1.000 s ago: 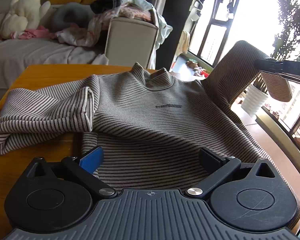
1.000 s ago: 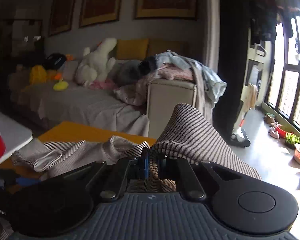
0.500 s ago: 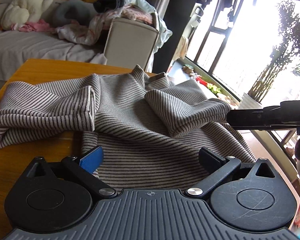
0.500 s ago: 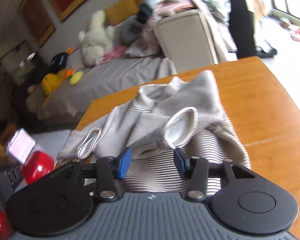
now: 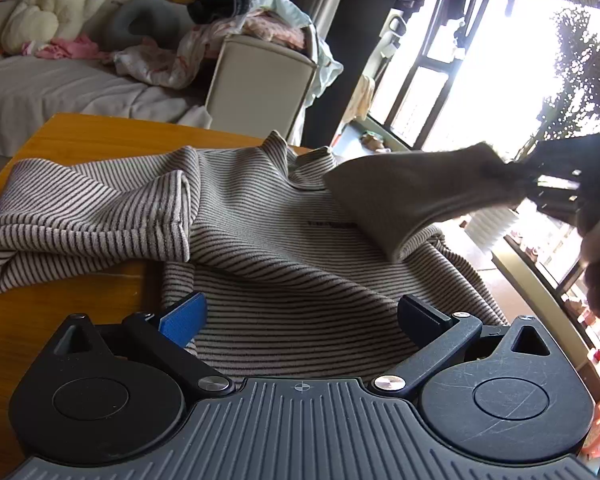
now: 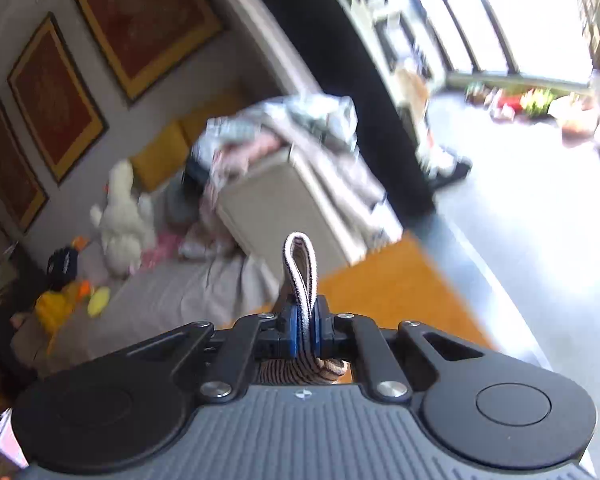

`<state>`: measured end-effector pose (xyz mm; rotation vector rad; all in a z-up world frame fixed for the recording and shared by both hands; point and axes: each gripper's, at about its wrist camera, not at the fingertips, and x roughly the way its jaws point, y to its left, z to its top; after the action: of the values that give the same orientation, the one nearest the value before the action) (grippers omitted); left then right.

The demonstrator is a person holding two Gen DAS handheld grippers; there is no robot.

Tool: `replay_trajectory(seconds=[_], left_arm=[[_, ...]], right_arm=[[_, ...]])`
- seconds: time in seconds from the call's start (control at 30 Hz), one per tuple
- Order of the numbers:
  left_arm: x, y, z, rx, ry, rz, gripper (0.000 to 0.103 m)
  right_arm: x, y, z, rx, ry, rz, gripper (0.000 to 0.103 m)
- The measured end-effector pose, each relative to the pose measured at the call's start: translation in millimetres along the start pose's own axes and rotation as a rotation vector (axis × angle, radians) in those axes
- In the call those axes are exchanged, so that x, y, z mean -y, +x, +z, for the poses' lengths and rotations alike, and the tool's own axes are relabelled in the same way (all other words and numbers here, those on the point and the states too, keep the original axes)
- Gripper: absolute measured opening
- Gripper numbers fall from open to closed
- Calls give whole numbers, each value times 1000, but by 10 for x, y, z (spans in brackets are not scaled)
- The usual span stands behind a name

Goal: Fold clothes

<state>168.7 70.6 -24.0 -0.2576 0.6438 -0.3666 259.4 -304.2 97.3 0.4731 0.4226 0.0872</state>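
Observation:
A grey striped sweater (image 5: 284, 248) lies front up on the orange wooden table (image 5: 80, 136). Its left sleeve (image 5: 100, 216) is folded in over the body. My left gripper (image 5: 300, 312) hovers open over the sweater's hem, with nothing between its fingers. The right sleeve (image 5: 412, 196) is lifted off the chest and stretched to the right, blurred. My right gripper (image 5: 528, 184) holds its end. In the right wrist view the right gripper (image 6: 305, 328) is rolled, and its jaws are closing on the sleeve cuff (image 6: 300, 264), blue pads pressed on it, a loop of cuff sticking out.
Beyond the table stand a grey sofa (image 5: 60, 88) with a white plush toy (image 5: 52, 8) and a beige box (image 5: 260, 80) heaped with clothes. Windows and a white plant pot (image 5: 492, 228) are at the right. The table's far right corner (image 6: 384, 280) lies bare.
The right gripper let the sleeve drop onto the sweater's chest and opened, then shut on the cuff and pulled it up and out to the right while rolling. The left gripper stayed put.

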Motion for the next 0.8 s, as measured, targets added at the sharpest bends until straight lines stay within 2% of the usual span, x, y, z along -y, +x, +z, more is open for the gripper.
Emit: replay_trajectory(seconds=[0.03, 0.1, 0.2, 0.33, 0.53, 0.7, 0.8], left_arm=[[5, 4, 1, -1, 3, 1, 103], [12, 14, 3, -3, 5, 0, 103], [-14, 5, 17, -1, -6, -13, 103], [-36, -104, 47, 17, 6, -20, 103], [-14, -306, 51, 51, 119, 22, 103], [-93, -373, 50, 53, 136, 56, 103], [-136, -399, 68, 60, 152, 76, 103]], right_arm=[[29, -167, 205, 80, -28, -31, 7], [-32, -365, 520, 164, -80, -45, 7], [-316, -330, 698, 165, -149, -12, 7], [-917, 85, 565, 77, -244, 101, 7], [-1777, 715, -20, -90, -379, 234, 7], [-2063, 1003, -388, -185, -398, 263, 8], [-2050, 1071, -499, -220, -380, 282, 14]])
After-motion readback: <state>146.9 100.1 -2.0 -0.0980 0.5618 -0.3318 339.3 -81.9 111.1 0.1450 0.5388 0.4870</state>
